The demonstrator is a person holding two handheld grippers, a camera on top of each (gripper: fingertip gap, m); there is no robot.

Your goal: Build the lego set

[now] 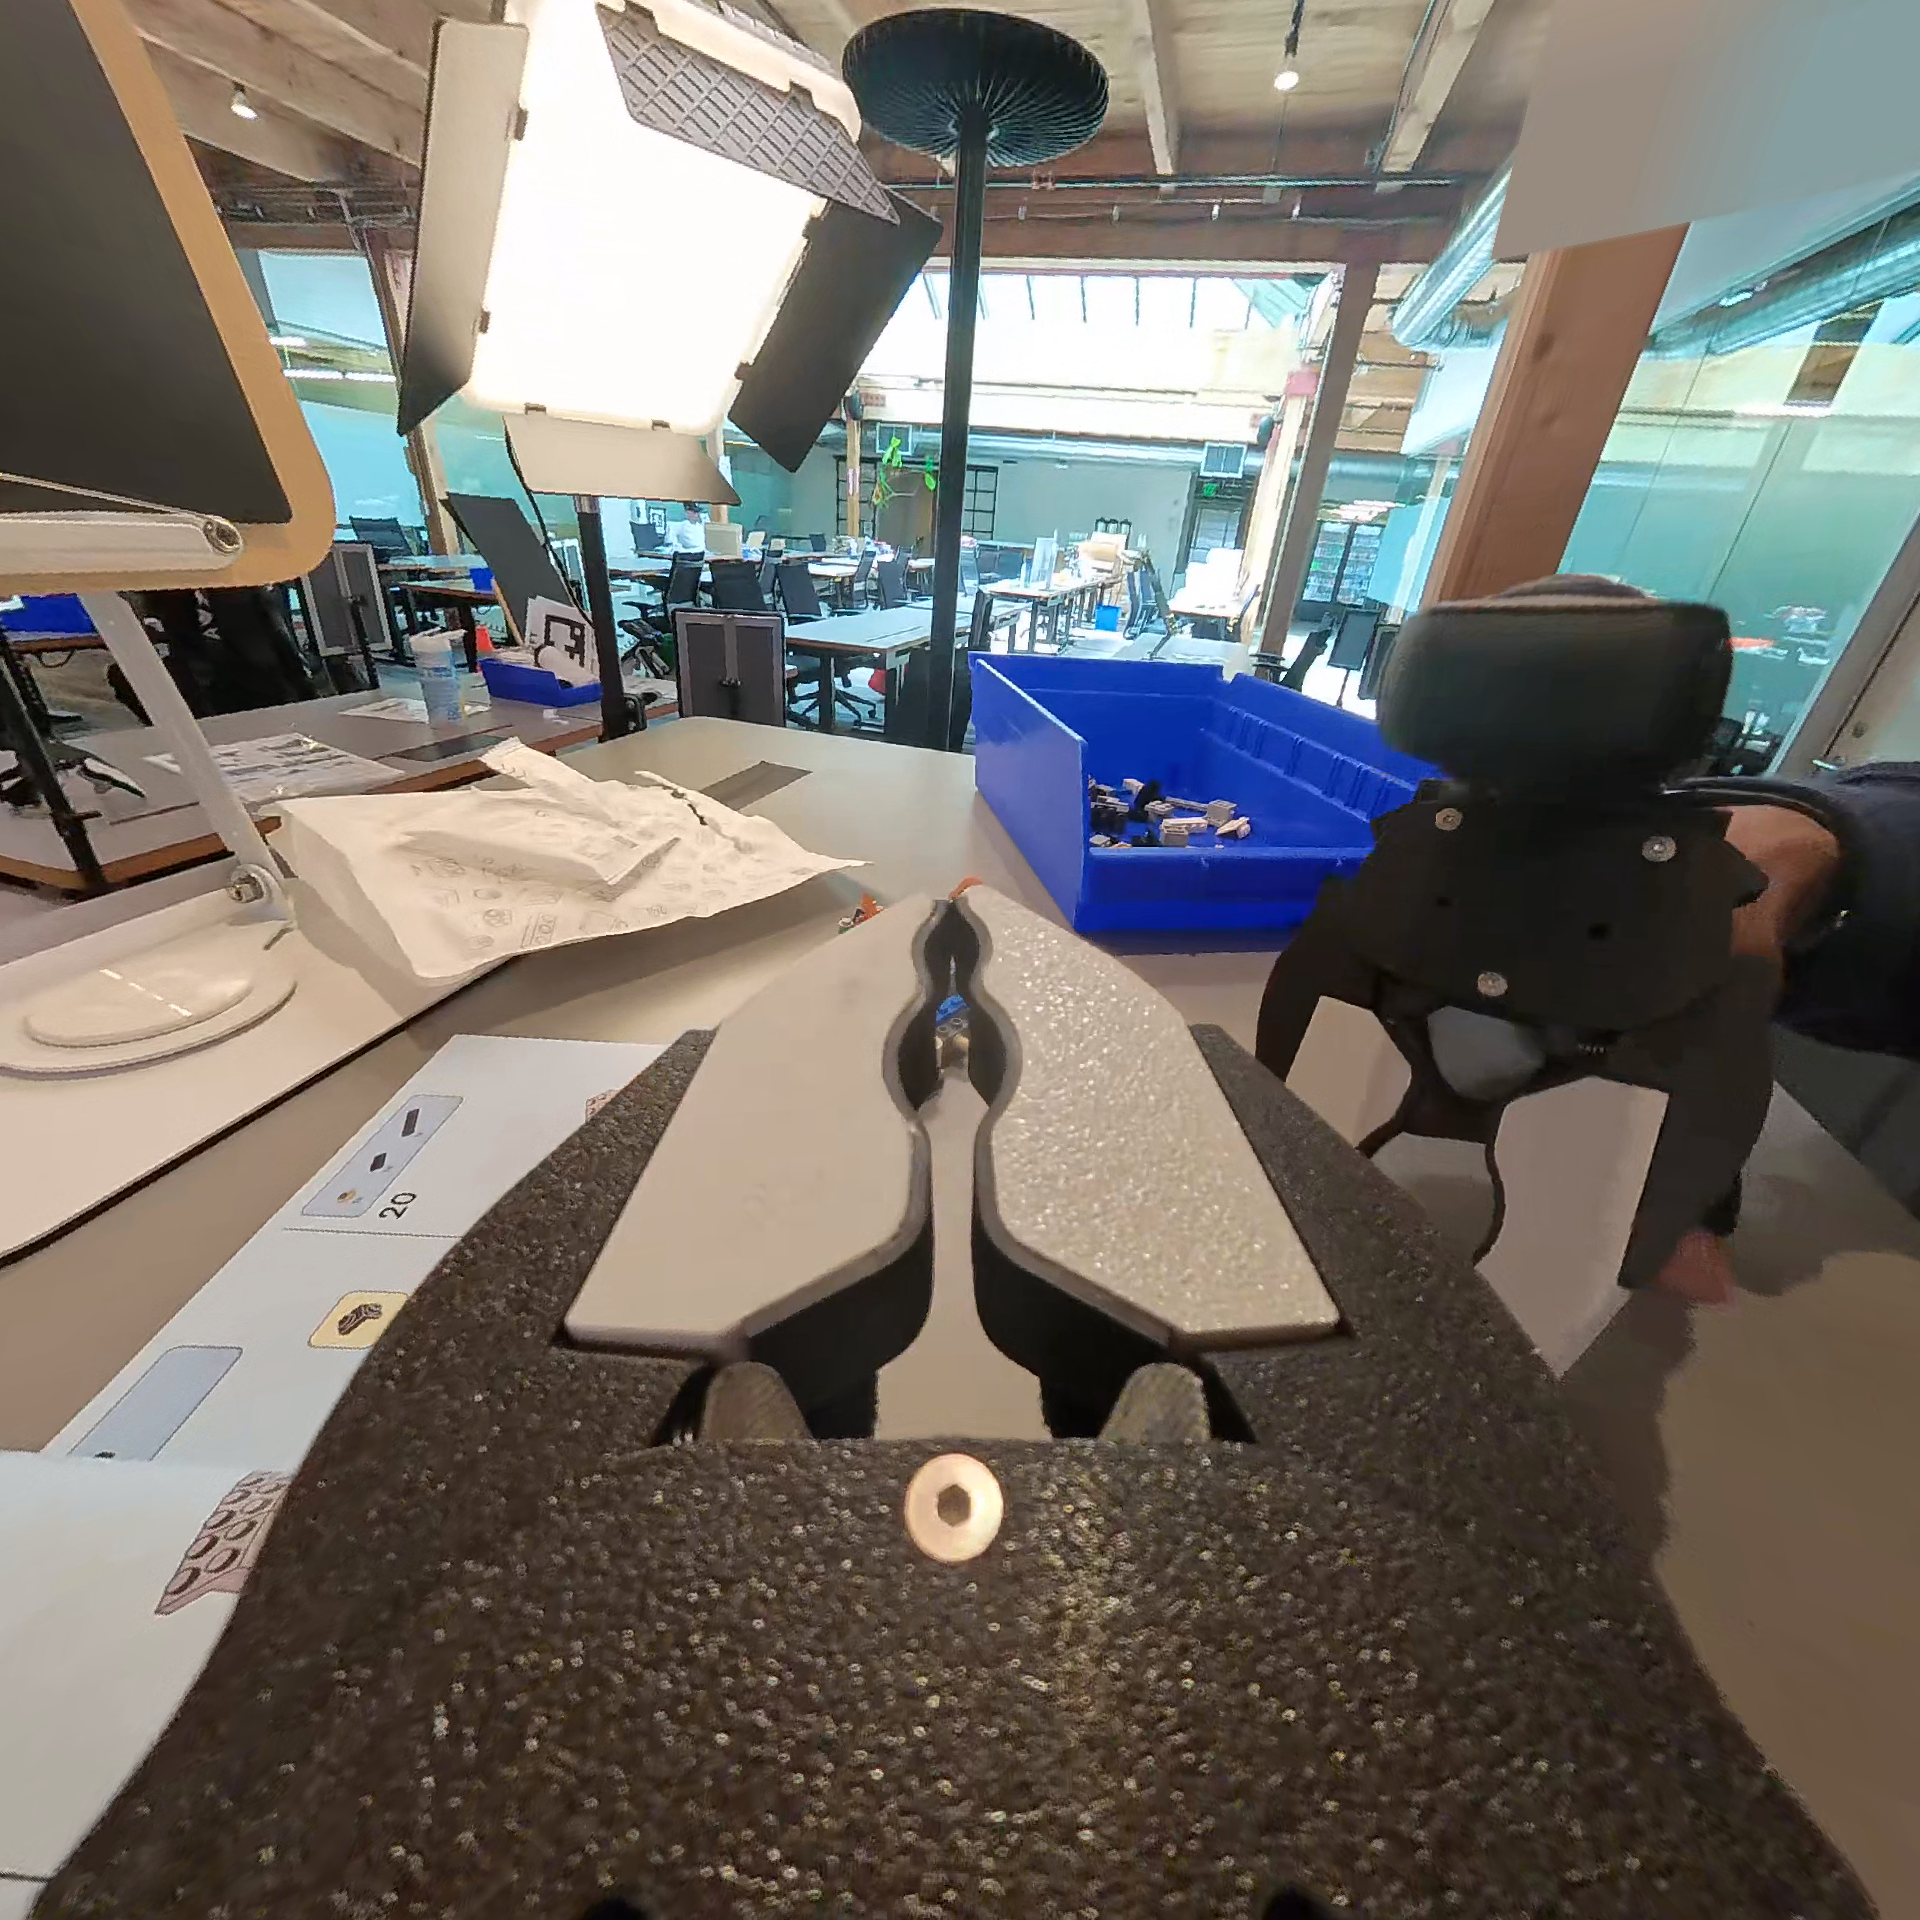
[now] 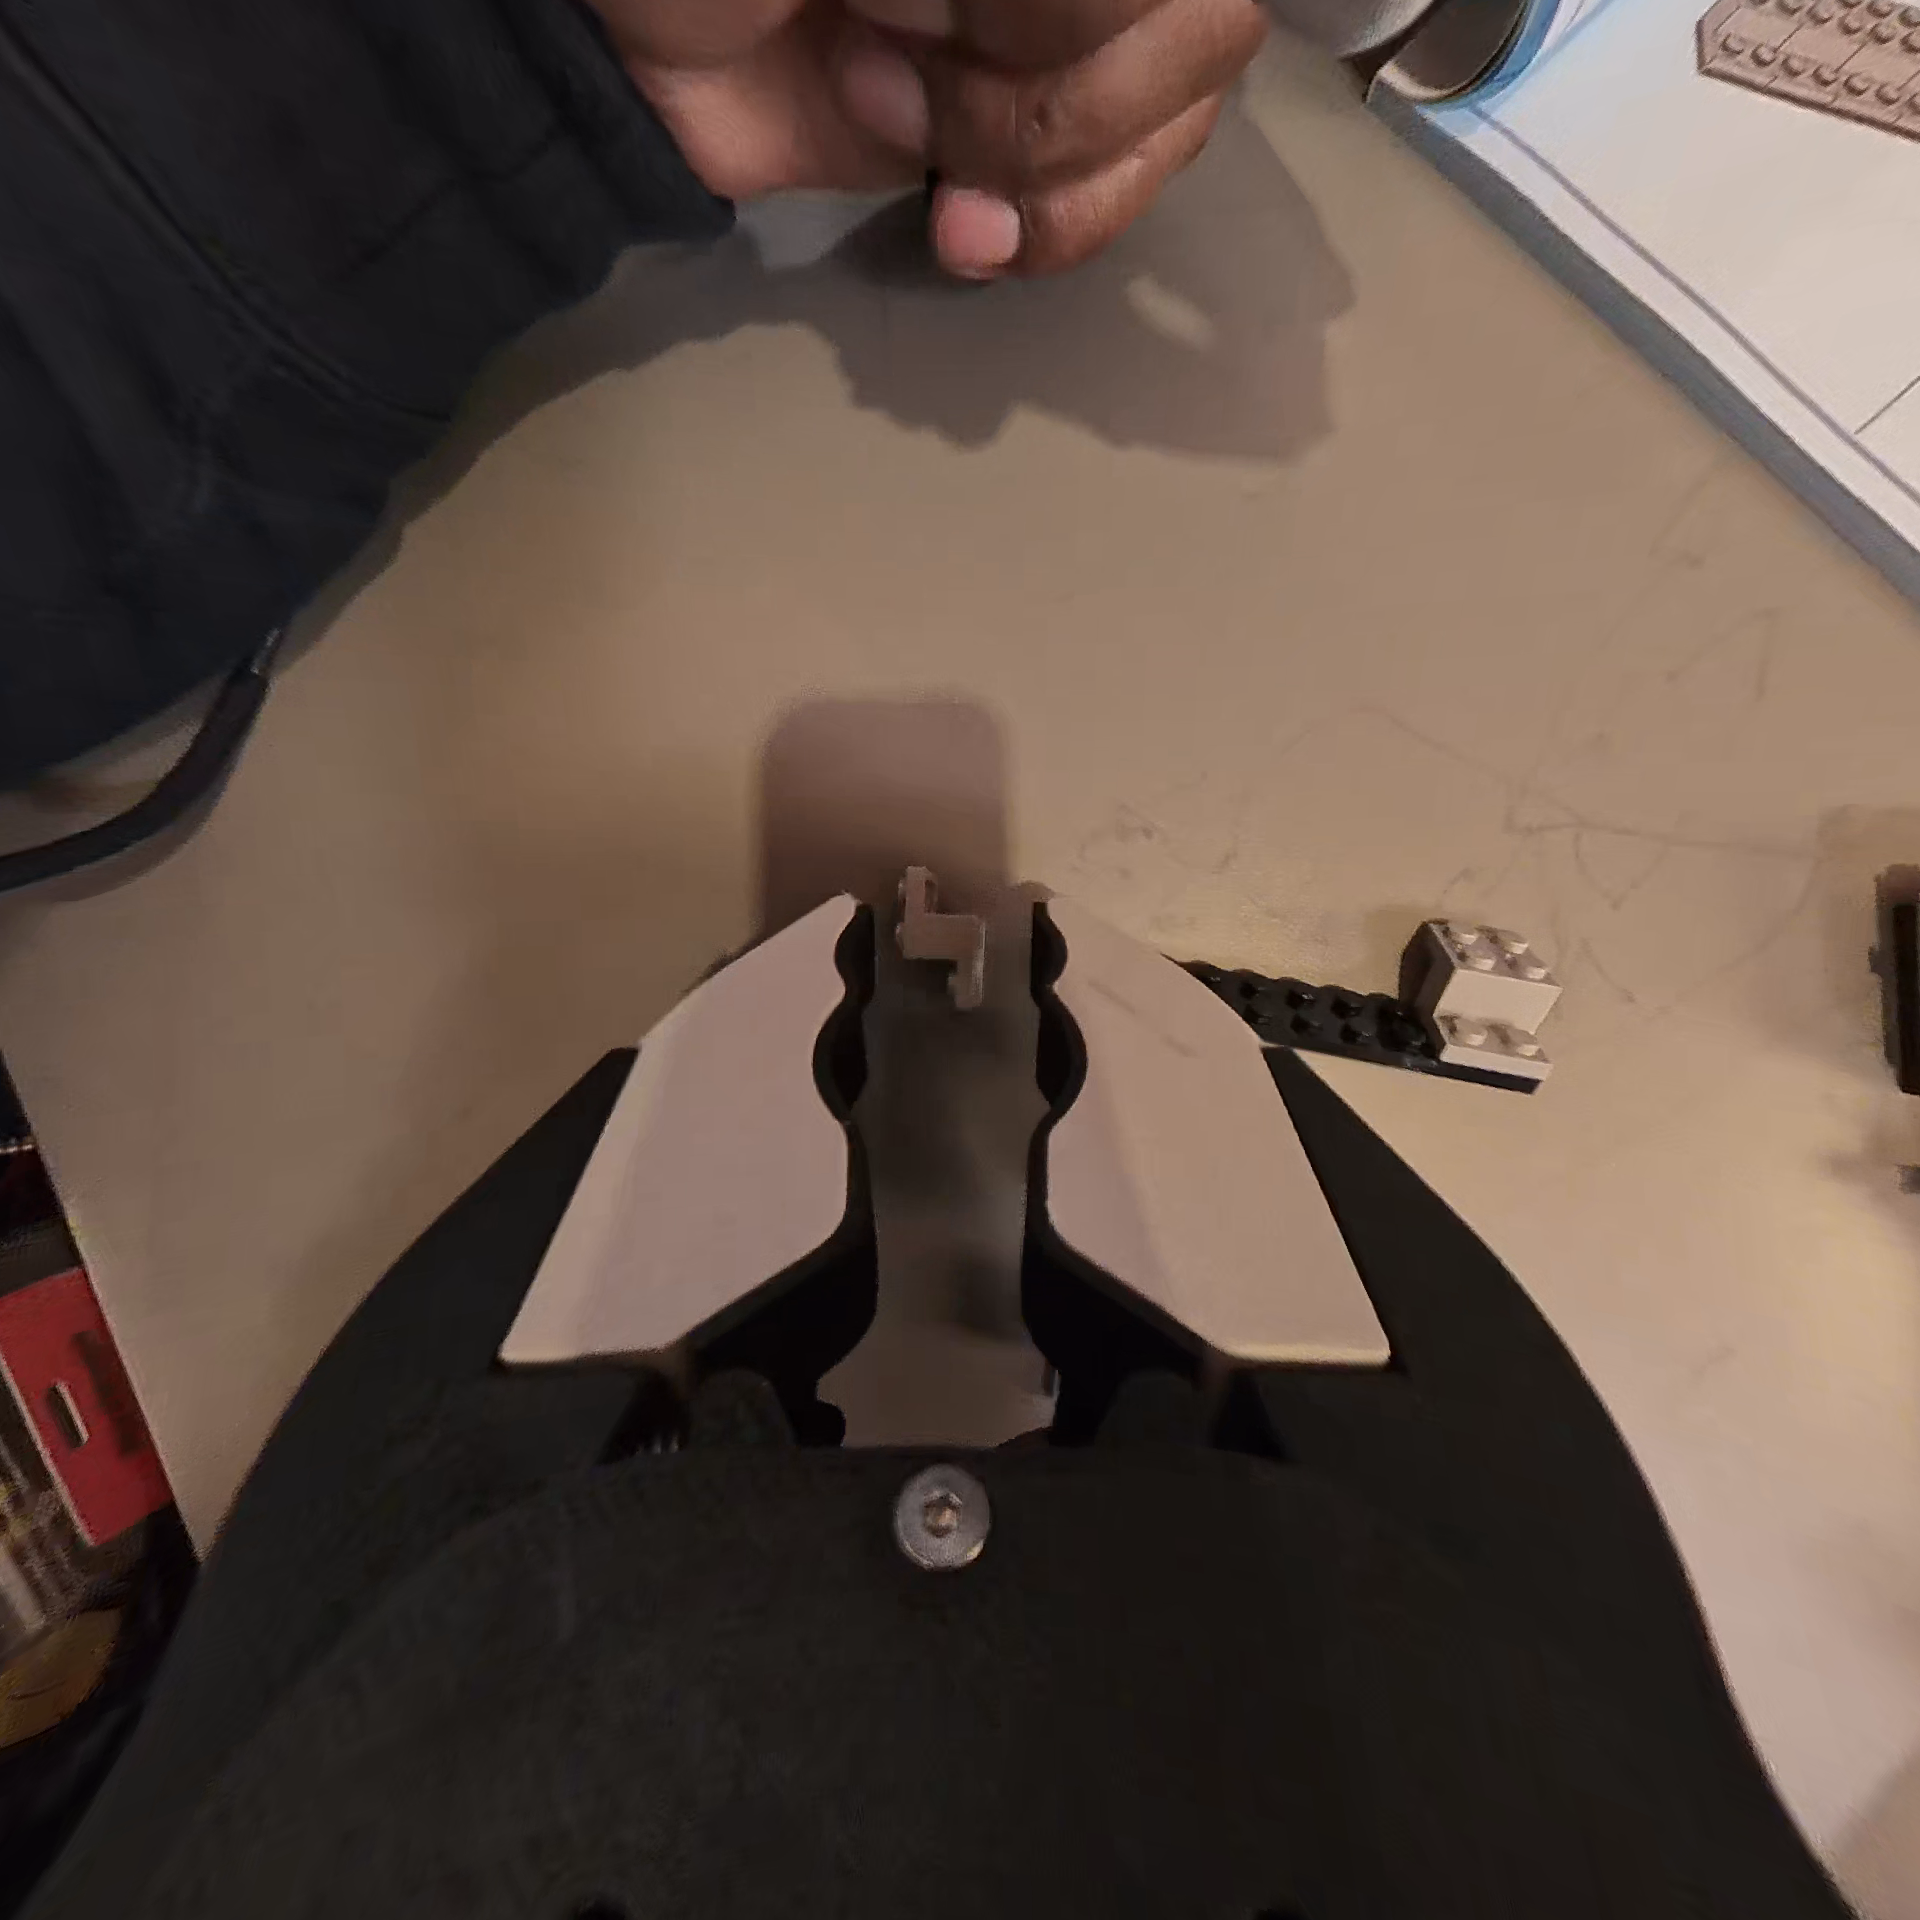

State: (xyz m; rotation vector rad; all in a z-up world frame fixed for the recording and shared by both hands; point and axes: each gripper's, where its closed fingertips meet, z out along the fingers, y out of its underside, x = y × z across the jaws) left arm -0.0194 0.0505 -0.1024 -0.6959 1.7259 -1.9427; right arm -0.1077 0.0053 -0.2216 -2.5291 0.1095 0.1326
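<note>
Right wrist view: right tongs (image 2: pixel 951 914) gape around an untouched grey piece (image 2: pixel 940 951); left tongs (image 1: pixel 951 914) closed.

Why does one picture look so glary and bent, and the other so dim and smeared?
Left wrist view: a lit panel lamp blows out white, and the wide lens bows the room's edges. Right wrist view: shade from above dims the table; the hand is motion-blurred.
</note>
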